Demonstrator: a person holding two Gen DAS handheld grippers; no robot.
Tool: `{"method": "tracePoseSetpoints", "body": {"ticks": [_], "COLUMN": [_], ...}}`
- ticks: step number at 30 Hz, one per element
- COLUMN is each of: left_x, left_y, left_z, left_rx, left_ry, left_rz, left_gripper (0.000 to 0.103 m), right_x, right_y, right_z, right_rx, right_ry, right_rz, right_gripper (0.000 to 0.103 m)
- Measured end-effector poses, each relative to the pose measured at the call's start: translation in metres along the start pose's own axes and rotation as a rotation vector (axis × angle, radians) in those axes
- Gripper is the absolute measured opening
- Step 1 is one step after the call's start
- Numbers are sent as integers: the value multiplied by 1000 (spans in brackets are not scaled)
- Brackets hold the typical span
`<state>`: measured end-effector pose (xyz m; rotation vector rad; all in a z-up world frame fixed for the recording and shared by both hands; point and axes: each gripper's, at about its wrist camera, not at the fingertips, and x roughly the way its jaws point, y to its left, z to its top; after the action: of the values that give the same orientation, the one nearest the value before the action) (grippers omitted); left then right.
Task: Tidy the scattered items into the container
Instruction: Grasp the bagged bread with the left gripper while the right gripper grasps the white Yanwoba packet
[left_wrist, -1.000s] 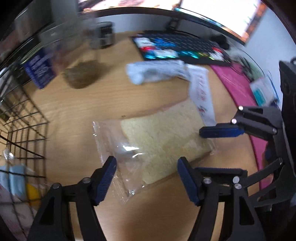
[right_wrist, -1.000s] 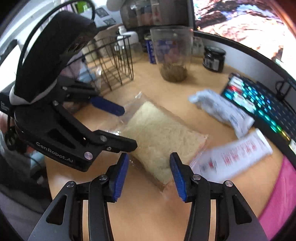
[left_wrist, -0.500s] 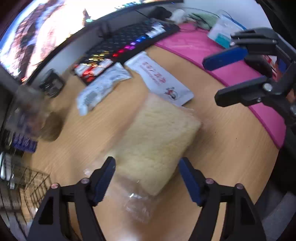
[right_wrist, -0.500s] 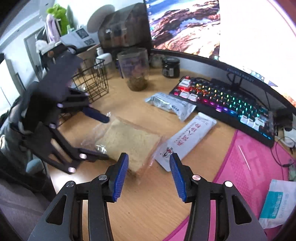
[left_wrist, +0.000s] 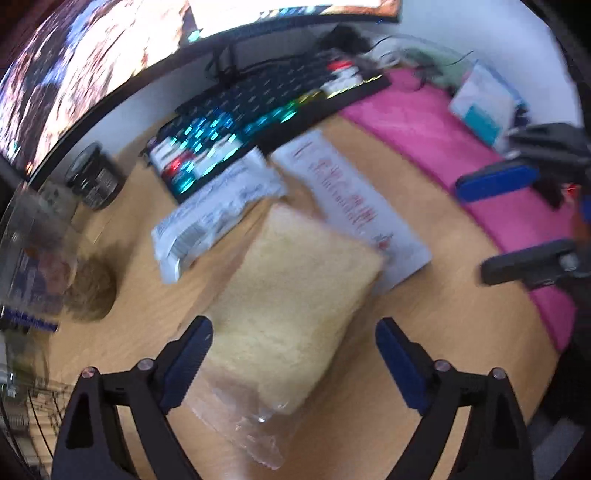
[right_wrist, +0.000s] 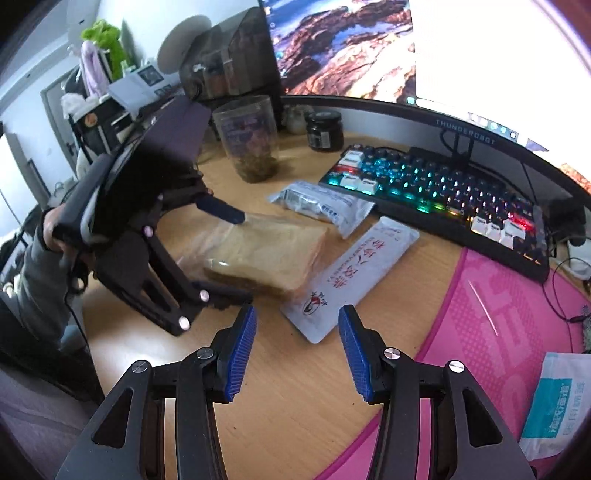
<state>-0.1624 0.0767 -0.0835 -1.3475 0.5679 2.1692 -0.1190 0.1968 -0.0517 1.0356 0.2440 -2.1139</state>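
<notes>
A slice of bread in a clear bag (left_wrist: 295, 288) lies on the wooden desk, also in the right wrist view (right_wrist: 266, 251). My left gripper (left_wrist: 293, 365) is open with its jaws either side of the bag's near end; it shows in the right wrist view (right_wrist: 225, 254). My right gripper (right_wrist: 295, 349) is open and empty, just short of a long white sachet with red print (right_wrist: 351, 273). A grey foil packet (right_wrist: 321, 203) lies behind the bread. The wire basket (left_wrist: 33, 417) shows at the lower left of the left wrist view.
An RGB keyboard (right_wrist: 443, 192) and monitor stand at the back. A pink mat (right_wrist: 491, 332) with a white-teal packet (right_wrist: 557, 402) lies to the right. A clear jar (right_wrist: 251, 140) and a dark jar (right_wrist: 325, 129) stand at the back left.
The right gripper has drawn back from the bread toward the pink mat. The left gripper has swung round and closed in on the bag's near end.
</notes>
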Motion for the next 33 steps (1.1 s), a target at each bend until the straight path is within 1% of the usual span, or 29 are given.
{"method": "tracePoseSetpoints", "body": {"ticks": [1,2,3,4,8,10,11,15,17,18,19,21,24,27,29,32,33], "left_x": [0,4,11,19,29,35,37,36,37,35,33,27,21,16,13,9,7], "left_y": [0,3,9,15,29,27,23,20,21,19,17,15,15,14,14,15,18], "left_z": [3,6,9,11,12,11,9,6,4,1,-2,-9,-21,-31,-38,-47,-52], "left_rx": [18,18,-1,-29,-90,-84,-74,-89,-132,-144,-148,-177,-237,-288,-327,-358,-367], "left_ry": [-15,-14,0,12,5,11,17,7,9,10,8,3,2,-4,-16,-31,-37], "left_rz": [0,7,8,-8,-43,-51,-43,-50,-39,-28,-20,0,33,54,65,91,93], "left_gripper": [90,90,90,91,94,100,103,102,102,100,95,89,87,84,84,84,83], "right_x": [1,2,3,4,3,3,3,2,1,2,2,7,21,39,51,69,75], "right_y": [-1,-2,-2,-2,-4,-6,-8,-11,-13,-15,-17,-23,-29,-23,-20,-21,-23], "right_z": [0,0,-1,-1,-3,-5,-6,-6,-5,-4,-2,2,8,16,21,27,28], "right_rx": [4,6,5,6,18,23,27,41,53,63,74,123,188,196,209,236,245], "right_ry": [-1,-1,-1,-2,-9,-9,-9,-19,-26,-31,-37,-47,-37,-15,0,25,37], "right_rz": [2,3,5,9,19,15,17,14,2,-19,-40,-85,-132,-217,-252,-310,-349], "right_gripper": [48,48,48,48,48,48,48,48,48,48,48,51,52,53,54,54,55]}}
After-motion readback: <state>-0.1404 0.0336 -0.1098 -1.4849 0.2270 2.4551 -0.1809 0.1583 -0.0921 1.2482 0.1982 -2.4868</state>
